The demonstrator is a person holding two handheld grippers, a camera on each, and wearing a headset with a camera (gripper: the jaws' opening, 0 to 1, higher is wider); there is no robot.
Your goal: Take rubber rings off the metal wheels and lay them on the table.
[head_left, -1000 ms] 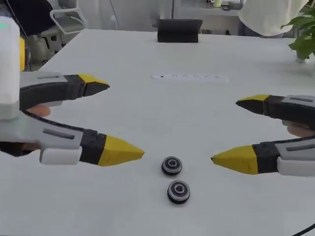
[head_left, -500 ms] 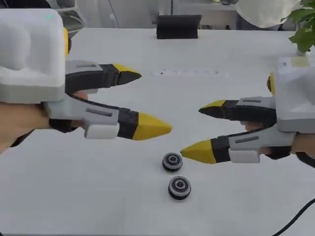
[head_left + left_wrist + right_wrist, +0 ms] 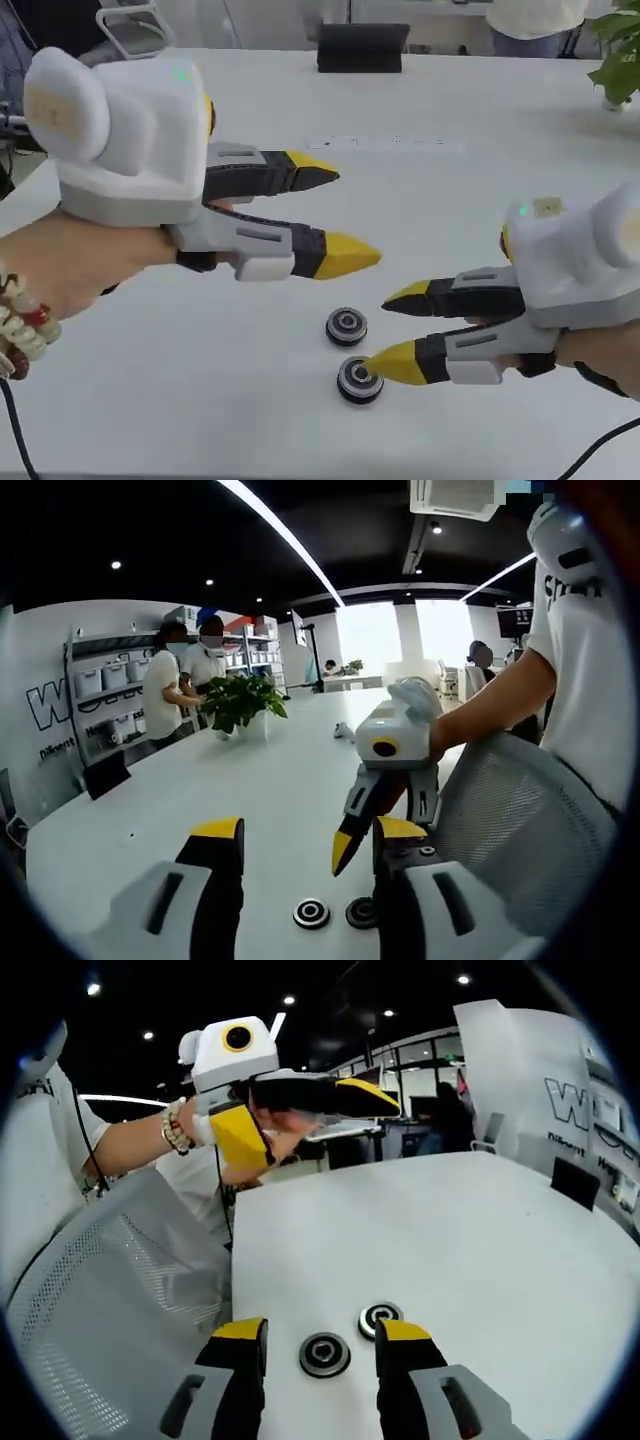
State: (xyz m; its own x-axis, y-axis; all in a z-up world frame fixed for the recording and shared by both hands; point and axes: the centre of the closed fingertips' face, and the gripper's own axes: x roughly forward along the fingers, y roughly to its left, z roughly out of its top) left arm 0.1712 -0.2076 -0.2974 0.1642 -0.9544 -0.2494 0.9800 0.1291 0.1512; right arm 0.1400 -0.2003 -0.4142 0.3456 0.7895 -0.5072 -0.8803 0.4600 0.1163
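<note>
Two little metal wheels lie flat on the white bench [image 3: 200, 400], close together but not touching. The near wheel [image 3: 359, 380] is the one closest to me. The far wheel [image 3: 346, 326] sits just behind it. Each one has its dark rubber ring [image 3: 304, 1356] on, so no ring is off yet.

My right claw [image 3: 380, 335] is spread wide and sits low over the bench. Its lower yellow tip is just beside the near wheel, but I cannot tell if it touches. In the right gripper view that wheel lies between my two jaws, so I think I am lining up to pinch it.

My left claw [image 3: 357, 215] is spread too and holds nothing. It hangs higher, above and behind the wheels. I think it waits there so it can come down and hold a wheel steady while the other claw pulls the ring.

The wheels are small and round. One could slide or roll away if I bump it.
</note>
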